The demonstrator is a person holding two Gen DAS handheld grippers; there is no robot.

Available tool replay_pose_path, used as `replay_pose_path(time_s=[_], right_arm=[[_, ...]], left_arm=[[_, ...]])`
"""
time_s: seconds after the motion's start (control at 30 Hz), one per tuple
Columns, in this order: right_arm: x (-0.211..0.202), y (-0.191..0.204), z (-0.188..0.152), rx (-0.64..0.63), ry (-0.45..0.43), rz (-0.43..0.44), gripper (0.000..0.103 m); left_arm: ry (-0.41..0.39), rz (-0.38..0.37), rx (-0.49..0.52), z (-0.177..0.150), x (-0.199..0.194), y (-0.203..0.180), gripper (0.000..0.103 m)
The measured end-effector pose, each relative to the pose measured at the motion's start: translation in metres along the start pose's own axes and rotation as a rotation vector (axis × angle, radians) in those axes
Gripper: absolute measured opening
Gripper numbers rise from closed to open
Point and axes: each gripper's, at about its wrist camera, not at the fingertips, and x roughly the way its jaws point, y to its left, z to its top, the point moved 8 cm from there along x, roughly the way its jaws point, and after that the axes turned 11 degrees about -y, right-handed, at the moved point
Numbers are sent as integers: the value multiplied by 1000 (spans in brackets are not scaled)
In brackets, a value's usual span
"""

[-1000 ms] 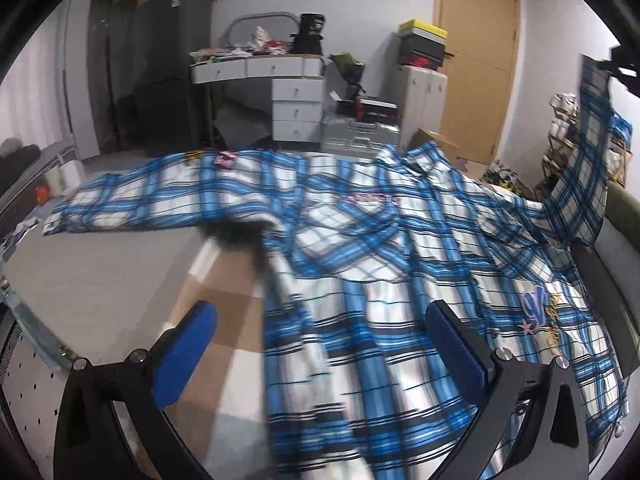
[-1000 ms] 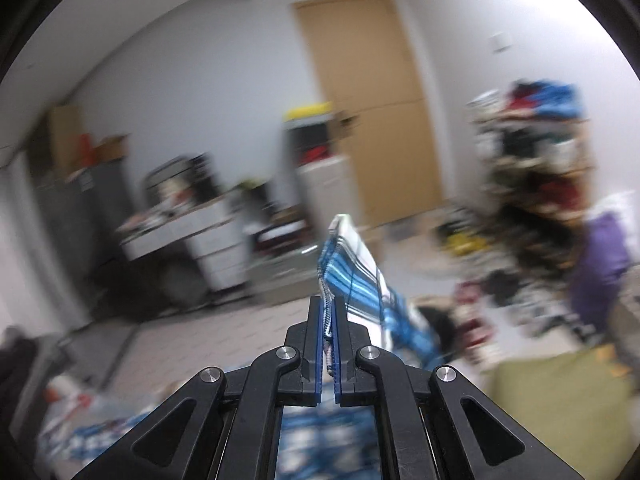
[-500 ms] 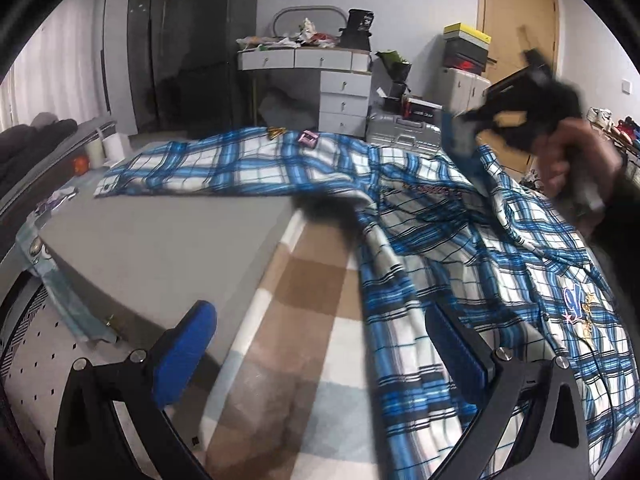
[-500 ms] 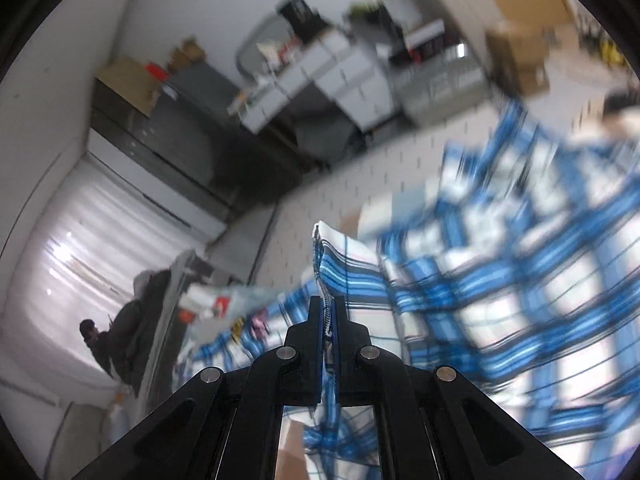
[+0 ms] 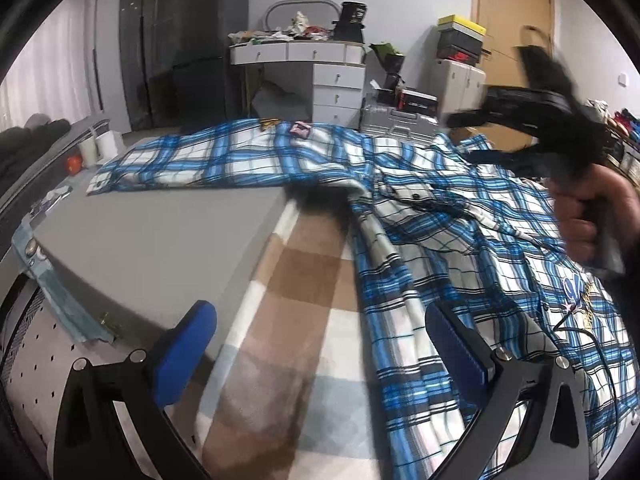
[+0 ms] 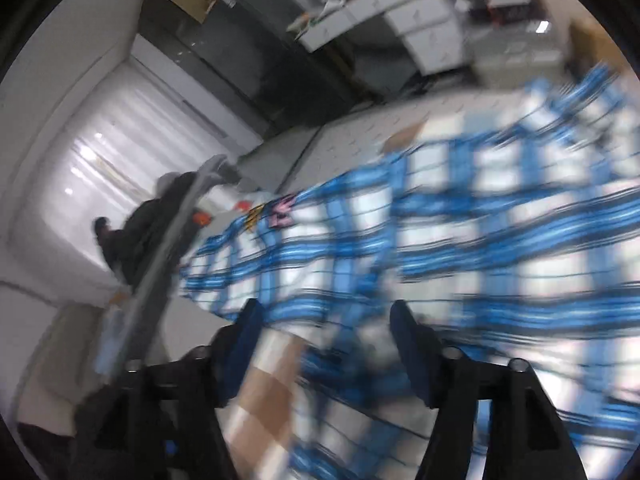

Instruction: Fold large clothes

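A large blue and white plaid shirt (image 5: 420,216) lies spread over the bed, one sleeve (image 5: 208,164) stretched out to the left. My left gripper (image 5: 320,344) stands open low over the shirt's near edge, nothing between its blue pads (image 5: 188,340). A hand (image 5: 588,216) holds my right gripper (image 5: 464,138) above the shirt's far right part. In the blurred right wrist view the right gripper (image 6: 326,328) has its jaws opening; the shirt (image 6: 460,240) lies below them, and the pads press on nothing.
A brown checked blanket (image 5: 296,280) and a grey sheet (image 5: 160,232) cover the bed. Behind stand a white desk with drawers (image 5: 320,72), a dark cabinet (image 5: 176,40), a silver case (image 5: 396,124) and a wooden door (image 5: 512,12). Cups (image 5: 96,146) sit at the far left.
The right gripper came down from high up with the sleeve pinched in it, swung over the shirt, and its jaws have parted and let the cloth go. The left gripper shifted slightly.
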Motion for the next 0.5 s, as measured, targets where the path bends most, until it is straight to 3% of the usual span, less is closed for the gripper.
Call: replay_pose_path(time_s=[0.07,0.1,0.17,0.2,0.3,0.43,0.47,0.5], right_arm=[[-40,-35,7,-28,-32,-128,70],[-62,-59,12,-59,-50,-250,70],[-97,-97,13,-80,-71,-397,72],[-116,-116,9,-62,-81,-427,72],[-158,-140,1,26,-101,-396,72],[-235,-121,-17,80,-272,-168,72],[-255,-113,-18,84,-322,-127,74],[-280,-101,-20,85,-387,-105,83]], left_arm=[[0,-37,31,9,4,-13,102],[-5,-55,42,17,6,-20,102],[-23,-108,61,38,12,-37,102],[-38,-125,70,50,16,-46,102],[-96,-167,112,91,32,-78,102],[-89,-230,258,121,84,-141,102],[-77,-231,276,122,98,-151,102],[-55,-240,296,122,118,-166,102]])
